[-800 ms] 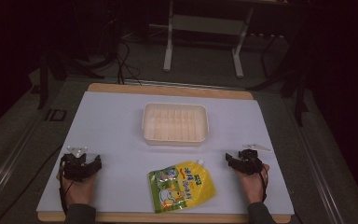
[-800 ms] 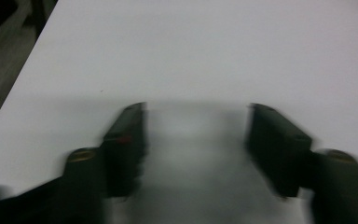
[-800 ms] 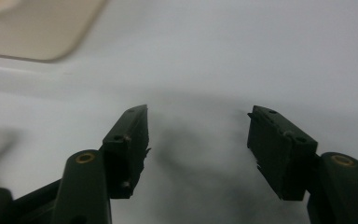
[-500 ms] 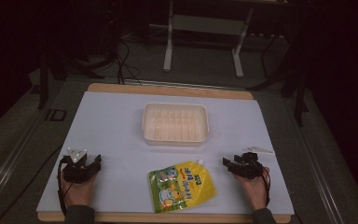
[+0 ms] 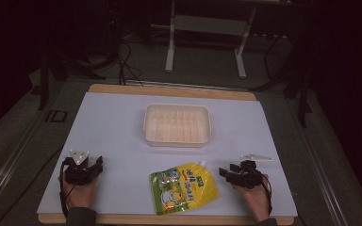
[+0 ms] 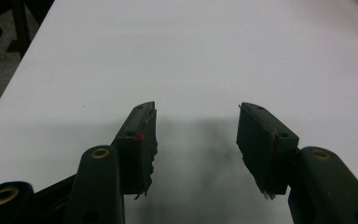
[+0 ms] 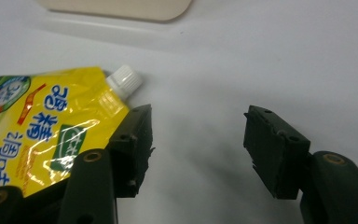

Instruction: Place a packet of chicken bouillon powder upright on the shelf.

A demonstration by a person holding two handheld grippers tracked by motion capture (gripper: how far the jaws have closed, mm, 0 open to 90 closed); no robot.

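One pouch (image 5: 183,188), one tray (image 5: 177,125), two grippers (image 5: 95,166) (image 5: 226,171)

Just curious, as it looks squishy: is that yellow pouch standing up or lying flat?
Lying flat. The yellow pouch rests face up on the white table, its printed front showing and its white cap pointing toward the tray.

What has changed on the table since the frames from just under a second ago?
The right gripper has slid left along the table toward the yellow spout pouch, jaws open and empty, nothing gripped yet. The left gripper, the pouch and the white tray have stayed where they were.
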